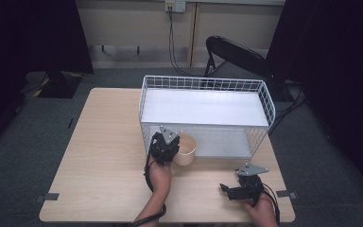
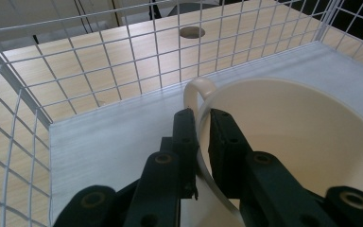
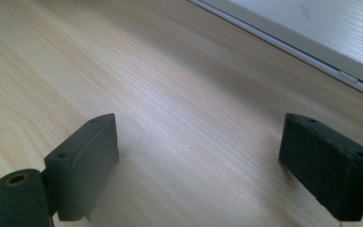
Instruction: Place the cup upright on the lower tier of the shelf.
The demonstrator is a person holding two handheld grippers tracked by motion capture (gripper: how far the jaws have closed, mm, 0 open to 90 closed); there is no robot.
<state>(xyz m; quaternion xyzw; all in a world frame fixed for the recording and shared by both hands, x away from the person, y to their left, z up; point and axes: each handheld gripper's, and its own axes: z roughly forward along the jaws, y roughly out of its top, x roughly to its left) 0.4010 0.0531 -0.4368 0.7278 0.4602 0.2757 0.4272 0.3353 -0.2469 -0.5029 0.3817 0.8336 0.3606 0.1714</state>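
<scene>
A cream mug [image 1: 185, 149] stands at the open front of the white wire rack's [image 1: 206, 82] lower shelf. My left gripper [image 1: 166, 144] is at the mug's left side, shut on its rim. In the left gripper view the two black jaws pinch the mug wall [image 2: 283, 137] just below its handle [image 2: 194, 91], one jaw inside and one outside; the left gripper [image 2: 203, 124] sits over the white shelf board [image 2: 108, 142]. My right gripper [image 1: 227, 190] rests low over the table near the front right, jaws wide apart. In the right gripper view nothing lies between the right gripper's [image 3: 199, 165] pads.
The wooden table [image 1: 104, 156] stretches out left of the rack. The rack's wire walls [image 2: 75, 71] close in its back and sides. A black folding chair [image 1: 236, 54] stands behind the table. Dark curtains hang at both sides.
</scene>
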